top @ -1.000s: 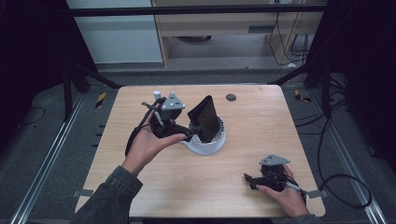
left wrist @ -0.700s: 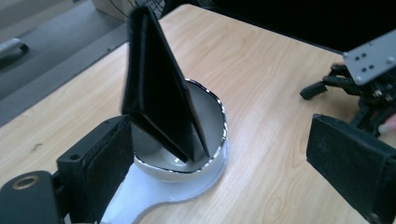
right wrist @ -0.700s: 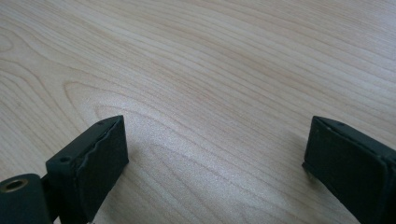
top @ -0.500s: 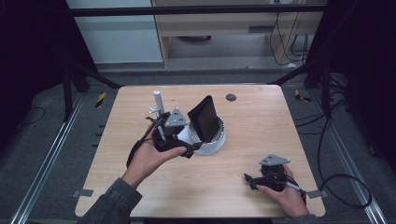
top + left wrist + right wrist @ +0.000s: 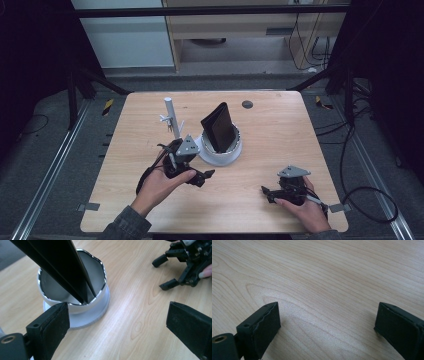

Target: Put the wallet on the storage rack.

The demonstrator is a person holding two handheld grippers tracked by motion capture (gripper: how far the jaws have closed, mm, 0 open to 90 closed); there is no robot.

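**Tall black case in a shallow cup: a tipping risk**

The flat black rectangular wallet-like case (image 5: pixel 220 127) stands on end, tilted, inside the round white metal cup with a scalloped shiny rim (image 5: pixel 222 150), near the middle of the pale wooden table (image 5: pixel 280 130). In the left gripper view the case's lower edge (image 5: pixel 75 282) rests on the cup's inner floor and leans against the rim nearest the camera.

The left gripper (image 5: pixel 200 176) hovers just beside the cup on the person's side, its jaws spread wide and holding nothing. The right gripper (image 5: pixel 270 192) lies well apart near the front right of the table, its jaws also wide apart and empty over bare wood (image 5: pixel 324 290).

My judgement of the hazards:
- The case is much taller than the cup (most of it stands above the rim), so a nudge from a jaw could lever it over and spill it onto the table.
- The cup looks light; a sideways bump might slide or tip it on its flared base, since nothing steadies it.
- Gripping the smooth case at a slant could let it slip or twist between the pads.
- The slim white upright post with small side prongs (image 5: pixel 170 116) stands near the cup and could be caught by the trailing cable.

No brand, label or legible writing can be made out on any of these things.
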